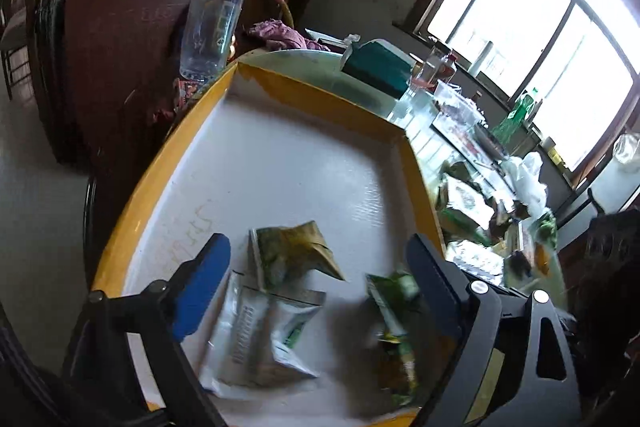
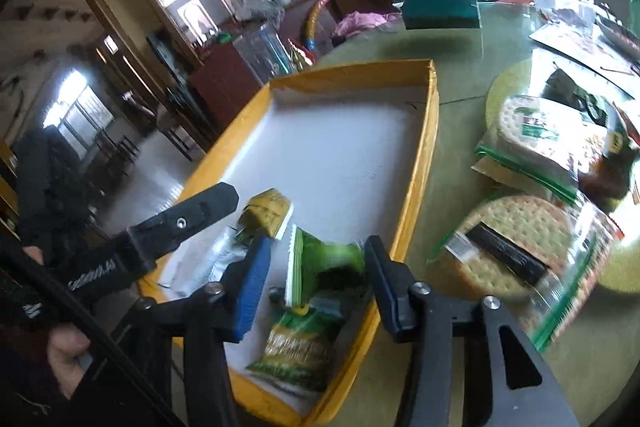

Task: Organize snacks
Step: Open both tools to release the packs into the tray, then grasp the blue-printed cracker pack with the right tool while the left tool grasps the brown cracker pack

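Note:
A shallow yellow-walled box (image 1: 328,99) with a white floor sits on the round table; it also shows in the right wrist view (image 2: 420,163). Several snack packets lie in its near end: an olive-green packet (image 1: 292,251), a white packet (image 1: 260,327) and a green packet (image 1: 394,311). My left gripper (image 1: 320,291) is open above them and holds nothing. My right gripper (image 2: 316,283) is open over the box, and a blurred green packet (image 2: 324,259) lies between its fingers, apart from both. The left gripper's finger (image 2: 192,219) shows beside it.
Bagged round crackers (image 2: 516,239) and more snack bags (image 2: 552,143) lie on the table right of the box. A teal box (image 2: 440,7), a clear jug (image 1: 210,31), jars and bottles (image 1: 436,67) stand further back. The table edge and floor are on the left.

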### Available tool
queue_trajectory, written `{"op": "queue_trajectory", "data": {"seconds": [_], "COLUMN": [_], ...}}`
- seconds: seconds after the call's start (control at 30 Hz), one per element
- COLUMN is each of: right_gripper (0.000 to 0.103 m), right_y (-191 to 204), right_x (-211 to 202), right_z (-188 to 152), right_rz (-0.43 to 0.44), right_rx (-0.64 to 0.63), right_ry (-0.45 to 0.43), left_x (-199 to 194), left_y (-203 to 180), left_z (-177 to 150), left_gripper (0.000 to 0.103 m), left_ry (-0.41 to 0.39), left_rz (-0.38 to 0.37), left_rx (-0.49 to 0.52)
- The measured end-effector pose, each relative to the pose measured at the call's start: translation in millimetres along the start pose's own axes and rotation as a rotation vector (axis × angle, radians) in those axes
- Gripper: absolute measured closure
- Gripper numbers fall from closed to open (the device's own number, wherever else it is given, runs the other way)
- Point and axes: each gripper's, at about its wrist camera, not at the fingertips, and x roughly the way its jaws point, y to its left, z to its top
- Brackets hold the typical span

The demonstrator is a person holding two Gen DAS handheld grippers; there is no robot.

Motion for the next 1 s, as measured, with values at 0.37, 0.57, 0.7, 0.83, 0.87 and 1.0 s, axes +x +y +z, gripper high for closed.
{"op": "queue_trajectory", "data": {"seconds": [0.37,0.57,0.7,0.83,0.87,1.0], "right_gripper": [0.032,0.032,0.032,0.032,0.032,0.032], "right_y": [-71.7,-114.5,-138.6,-170.9,-179.4,-218.9], "right_x": [-134.1,-158.0,-167.7,-181.8,-184.7,-184.6], "right_z": [-28.0,-52.1,-59.2,-55.2,-51.7,-31.1], "right_rz": [-0.079,-0.136,-0.192,-0.247,-0.265,-0.325], "right_rx": [0.133,0.224,0.274,0.339,0.353,0.420], "right_ry": [-0.203,-0.190,-0.201,-0.225,-0.234,-0.226], "left_x": [-23.9,22.0,39.6,39.8,38.5,41.8], "left_y": [-120.8,-166.0,-183.3,-197.1,-203.9,-216.8], "left_z": [-22.8,-28.1,-31.1,-32.3,-34.7,-45.0], "left_gripper": [0.012,0.012,0.012,0.012,0.012,0.012], "left_ry": [0.010,0.181,0.205,0.192,0.177,0.159], "left_rz": [-0.189,-0.282,-0.249,-0.262,-0.265,-0.255], "left_rx": [0.246,0.282,0.317,0.347,0.369,0.425]}}
